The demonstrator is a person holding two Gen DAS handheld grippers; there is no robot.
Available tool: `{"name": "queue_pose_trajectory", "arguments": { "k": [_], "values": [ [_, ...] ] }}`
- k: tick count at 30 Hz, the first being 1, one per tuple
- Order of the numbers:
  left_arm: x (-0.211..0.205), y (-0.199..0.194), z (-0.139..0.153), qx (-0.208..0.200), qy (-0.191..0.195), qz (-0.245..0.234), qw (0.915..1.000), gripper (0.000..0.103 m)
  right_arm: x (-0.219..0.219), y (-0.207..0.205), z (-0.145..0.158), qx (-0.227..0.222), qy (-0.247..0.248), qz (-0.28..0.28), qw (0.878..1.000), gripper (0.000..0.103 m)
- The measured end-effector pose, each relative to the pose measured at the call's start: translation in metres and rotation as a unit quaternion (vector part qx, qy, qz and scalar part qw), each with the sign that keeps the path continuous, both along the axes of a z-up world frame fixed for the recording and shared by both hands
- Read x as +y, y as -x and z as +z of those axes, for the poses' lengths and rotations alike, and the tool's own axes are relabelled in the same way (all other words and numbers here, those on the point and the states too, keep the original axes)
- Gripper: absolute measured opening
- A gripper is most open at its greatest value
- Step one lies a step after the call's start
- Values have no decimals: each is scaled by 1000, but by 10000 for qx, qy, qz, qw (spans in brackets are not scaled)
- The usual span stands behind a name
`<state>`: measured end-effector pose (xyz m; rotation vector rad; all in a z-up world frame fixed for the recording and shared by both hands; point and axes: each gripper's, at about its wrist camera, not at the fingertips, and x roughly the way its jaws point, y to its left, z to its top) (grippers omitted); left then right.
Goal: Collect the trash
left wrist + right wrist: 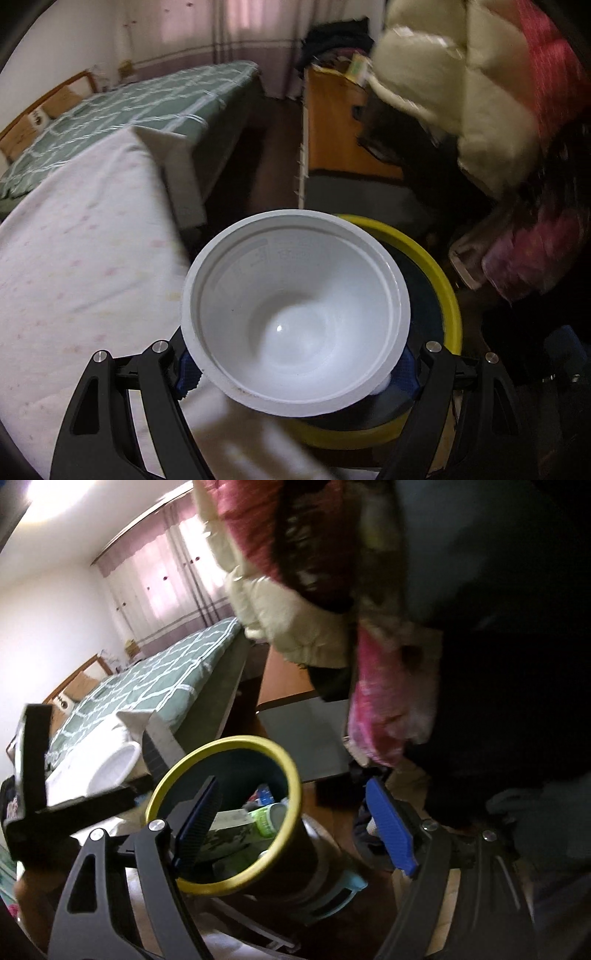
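Observation:
My left gripper (pixel 295 369) is shut on a white plastic bowl (pixel 295 310), its blue pads (pixel 188 373) pressing both sides of the rim. The bowl is empty and faces the camera. Just behind and under it stands a dark bin with a yellow rim (pixel 439 266). In the right wrist view the same bin (pixel 236 740) tilts toward me, with a green-labelled container (pixel 269 818) and papers inside. My right gripper (pixel 291 782) is open in front of the bin's mouth, nothing between its blue pads (pixel 388 823). The bowl (pixel 114 764) shows at the left there.
A white mattress with faint pink dots (pixel 81 266) lies left of the bin. Behind it is a bed with a green checked cover (pixel 140 103). A wooden cabinet (pixel 332 122) stands at the back. A person's cream and pink quilted jacket (pixel 491 96) hangs close on the right.

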<state>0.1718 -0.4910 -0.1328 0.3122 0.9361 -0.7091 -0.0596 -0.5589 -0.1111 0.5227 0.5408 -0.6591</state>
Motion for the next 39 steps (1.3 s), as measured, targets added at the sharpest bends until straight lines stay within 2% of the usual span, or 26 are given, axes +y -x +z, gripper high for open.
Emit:
{"name": "queue_pose_trajectory", "arguments": {
  "k": [6,8,11,15,20,25,30,35,39],
  "values": [
    [-32,5,-20,185,-283,-174,9993,81,-6,14,3,-110,-29,-120,9999,78],
    [-34,4,-21,148,-316,-169,9992,93,-4,16,5,-139,-14,-135,9998,79],
    [-19,6,-13,14,-202,-89,9998,93,2,18,8,-174,34,-99,9998,79],
    [17,14,15,-231,82,8,9997,93,13,13,13,-205,58,87,9997,80],
    [95,36,66,-891,568,340,9938,98,37,3,23,-285,84,553,9980,80],
    [198,58,103,-1447,851,985,9809,98,77,-9,41,-363,316,1154,9922,82],
    [287,74,116,-1610,860,1637,9695,98,118,-18,57,-394,632,1554,9850,83],
    [377,91,113,-1460,905,2266,9587,98,158,-23,66,-354,925,1914,9765,84],
    [436,111,113,-1502,1030,2738,9444,98,183,-27,71,-319,1102,2166,9695,85]
  ]
}}
